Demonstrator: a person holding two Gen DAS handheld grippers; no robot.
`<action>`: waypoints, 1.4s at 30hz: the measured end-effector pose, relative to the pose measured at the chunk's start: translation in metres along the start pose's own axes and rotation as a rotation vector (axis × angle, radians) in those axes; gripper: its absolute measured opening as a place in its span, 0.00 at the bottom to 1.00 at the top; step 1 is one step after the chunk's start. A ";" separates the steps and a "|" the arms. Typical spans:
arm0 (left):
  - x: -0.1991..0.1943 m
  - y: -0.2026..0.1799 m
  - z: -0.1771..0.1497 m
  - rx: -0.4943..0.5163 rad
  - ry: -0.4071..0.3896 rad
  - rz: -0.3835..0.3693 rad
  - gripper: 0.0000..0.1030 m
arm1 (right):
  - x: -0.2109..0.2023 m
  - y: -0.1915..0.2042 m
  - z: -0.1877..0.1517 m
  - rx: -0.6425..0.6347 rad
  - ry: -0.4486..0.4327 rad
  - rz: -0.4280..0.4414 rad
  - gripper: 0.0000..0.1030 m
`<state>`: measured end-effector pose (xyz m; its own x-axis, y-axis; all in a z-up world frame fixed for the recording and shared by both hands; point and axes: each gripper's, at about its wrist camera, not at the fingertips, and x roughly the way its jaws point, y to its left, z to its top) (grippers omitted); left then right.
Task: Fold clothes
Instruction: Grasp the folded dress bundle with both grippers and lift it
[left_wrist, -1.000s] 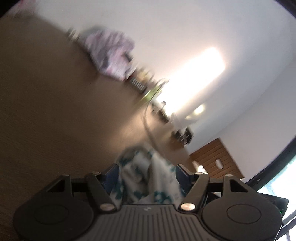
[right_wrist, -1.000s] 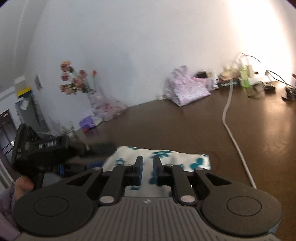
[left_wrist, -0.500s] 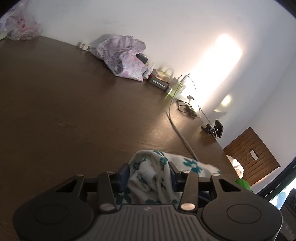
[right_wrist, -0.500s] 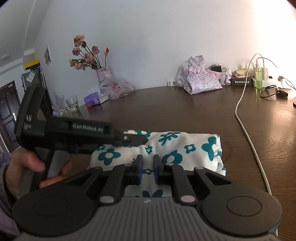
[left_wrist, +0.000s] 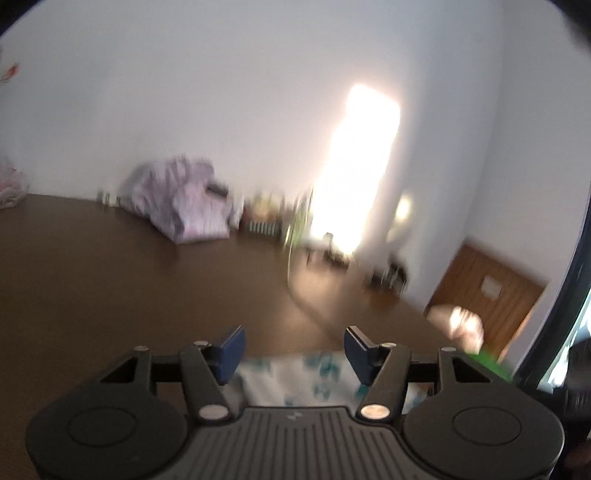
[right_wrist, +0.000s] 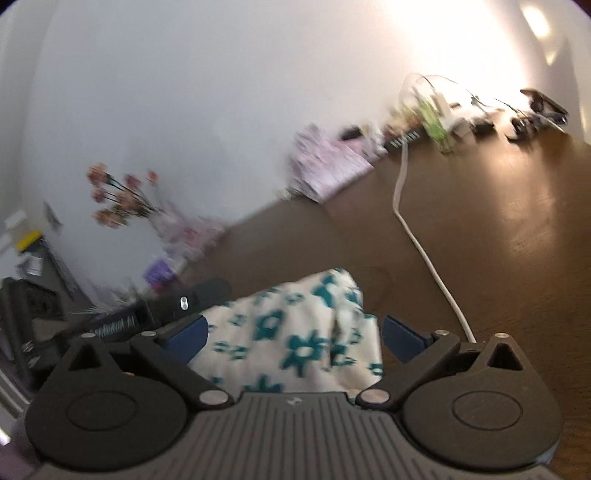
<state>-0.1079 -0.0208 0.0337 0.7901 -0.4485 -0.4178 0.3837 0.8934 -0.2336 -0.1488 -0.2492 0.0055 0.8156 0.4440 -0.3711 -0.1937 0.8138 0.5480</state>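
Brown table (right_wrist: 517, 229): fills the frame's lower half.
Left gripper (left_wrist: 294, 349): jaws just opening, released, cloth below them.
Cloth (right_wrist: 295, 332): white with teal flowers, folded, lower centre.
Right gripper (right_wrist: 291, 338): jaws just opened wide, pads clear of cloth.

White cloth (right_wrist: 295, 343) with teal flowers, dark brown table (right_wrist: 517, 229)

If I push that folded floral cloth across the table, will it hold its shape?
Probably not fully: the floral cloth is soft, with a creased, puffy top layer, so it likely bunches. It looks light and should slide easily on the smooth table.
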 end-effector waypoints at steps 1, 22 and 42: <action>0.004 0.000 -0.003 0.000 0.015 0.021 0.51 | 0.008 -0.001 0.001 0.012 0.020 -0.021 1.00; -0.016 0.042 -0.007 -0.218 0.085 -0.007 0.77 | 0.013 0.002 0.006 0.008 0.078 -0.033 0.76; 0.026 0.047 -0.013 -0.388 0.253 -0.138 0.59 | 0.038 -0.002 0.001 0.048 0.169 0.028 0.53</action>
<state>-0.0758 0.0092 0.0003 0.5852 -0.5968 -0.5490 0.2320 0.7719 -0.5918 -0.1163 -0.2343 -0.0089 0.7061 0.5266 -0.4734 -0.1858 0.7829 0.5938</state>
